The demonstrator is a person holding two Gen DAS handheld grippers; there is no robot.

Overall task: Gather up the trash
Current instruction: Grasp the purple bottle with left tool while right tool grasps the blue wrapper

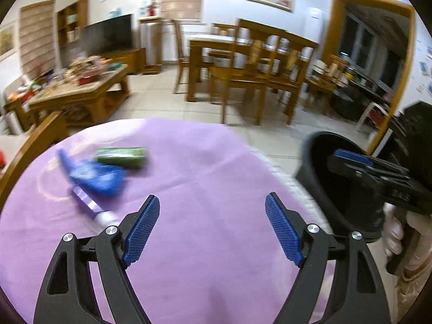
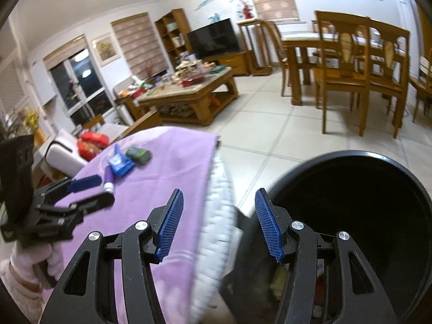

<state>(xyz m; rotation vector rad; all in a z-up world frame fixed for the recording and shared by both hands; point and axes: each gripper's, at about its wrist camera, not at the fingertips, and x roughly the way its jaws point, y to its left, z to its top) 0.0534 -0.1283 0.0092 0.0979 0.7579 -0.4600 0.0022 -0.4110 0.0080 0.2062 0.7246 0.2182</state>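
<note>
A purple-covered table carries three pieces of trash at its far left: a green packet, a crumpled blue wrapper and a purple tube with a white cap. My left gripper hangs open and empty over the cloth, to the right of them. A black bin stands on the floor at the table's right edge. My right gripper is open and empty above the gap between the table edge and the bin. Some trash lies in the bin's bottom.
A wooden armrest borders the table's left side. Beyond the tiled floor stand a cluttered coffee table and a dining table with chairs. A hand in a light sleeve holds the right gripper.
</note>
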